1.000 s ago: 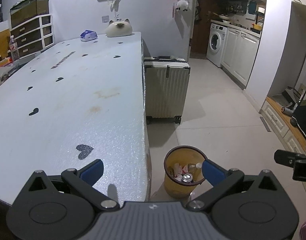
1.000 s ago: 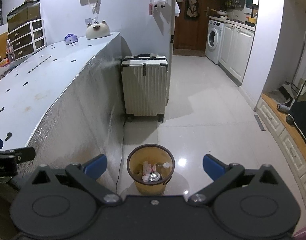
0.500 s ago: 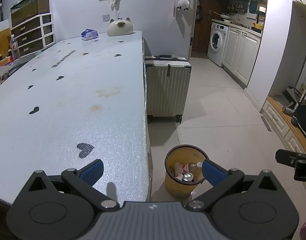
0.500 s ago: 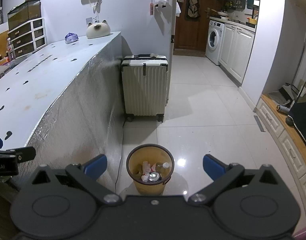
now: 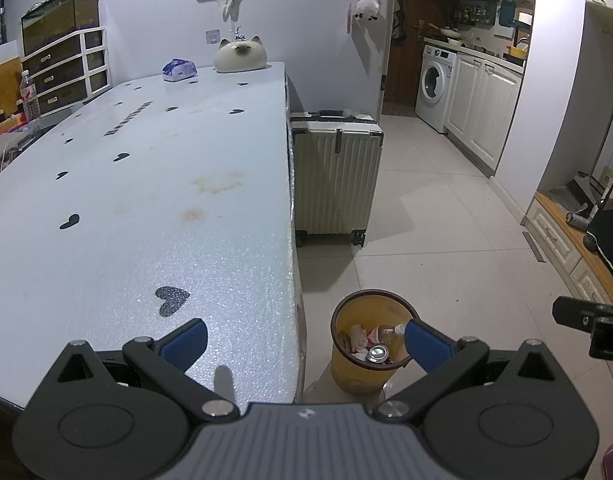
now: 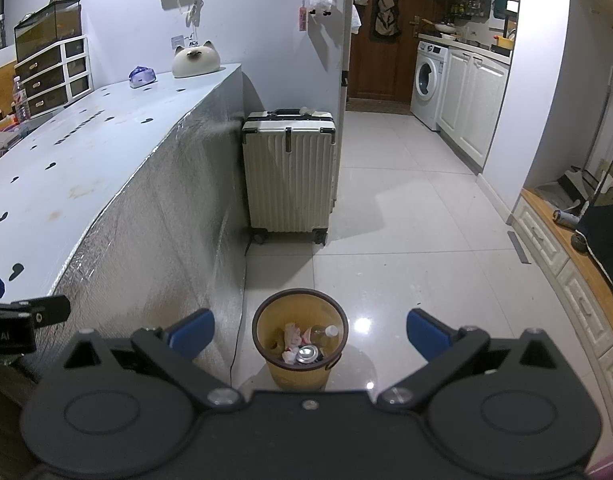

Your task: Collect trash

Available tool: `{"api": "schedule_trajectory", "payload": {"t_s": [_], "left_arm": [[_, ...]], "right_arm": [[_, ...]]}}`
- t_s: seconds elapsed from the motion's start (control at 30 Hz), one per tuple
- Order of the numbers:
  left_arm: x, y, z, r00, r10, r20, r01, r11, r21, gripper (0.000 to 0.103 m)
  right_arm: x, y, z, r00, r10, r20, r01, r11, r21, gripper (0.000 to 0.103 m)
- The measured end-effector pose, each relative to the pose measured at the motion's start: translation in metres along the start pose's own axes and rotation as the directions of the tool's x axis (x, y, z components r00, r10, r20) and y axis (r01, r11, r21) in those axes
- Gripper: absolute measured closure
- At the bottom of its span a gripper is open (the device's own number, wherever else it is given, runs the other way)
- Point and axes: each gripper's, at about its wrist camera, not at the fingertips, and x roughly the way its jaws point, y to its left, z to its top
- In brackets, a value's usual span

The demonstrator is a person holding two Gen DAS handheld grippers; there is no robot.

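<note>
Your left gripper (image 5: 304, 340) has its jaws spread wide with nothing between them, one blue pad over the near edge of the counter (image 5: 146, 200) and the other over the rim of the trash bin (image 5: 370, 340). Your right gripper (image 6: 309, 330) is likewise spread wide and empty, and the bin (image 6: 300, 340) sits centred between its pads on the tiled floor (image 6: 406, 240), just beside the counter's foil-covered side. The bin stands upright with its mouth facing up. Inside it lies the trash: a drink can (image 6: 307, 354) with its top end turned up toward you, crumpled paper (image 6: 292, 334) beside it, and a plastic bottle (image 6: 322, 333) lying on its side, long axis roughly across the bin with its white cap toward the right. In the left wrist view the same bottle (image 5: 388, 332) shows its cap next to your pad. Farther along the floor a pale ribbed suitcase (image 6: 289, 176) stands upright against the counter's end. At the counter's far end rest a cat-shaped ornament (image 5: 240, 55) and a small blue packet (image 5: 179, 69). Beyond, a washing machine (image 6: 426, 84) sits in the kitchen.
</note>
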Motion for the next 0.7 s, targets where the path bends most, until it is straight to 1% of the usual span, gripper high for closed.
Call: {"api": "schedule_trajectory", "payload": {"t_s": [0.7], "left_arm": [[-0.0019, 0.0011, 0.0019, 1.000, 0.000, 0.004, 0.000, 1.000, -0.001, 0.000]], "right_arm": [[-0.0031, -0.0011, 0.0022, 1.000, -0.009, 0.010, 0.009, 1.000, 0.000, 0.000]]}}
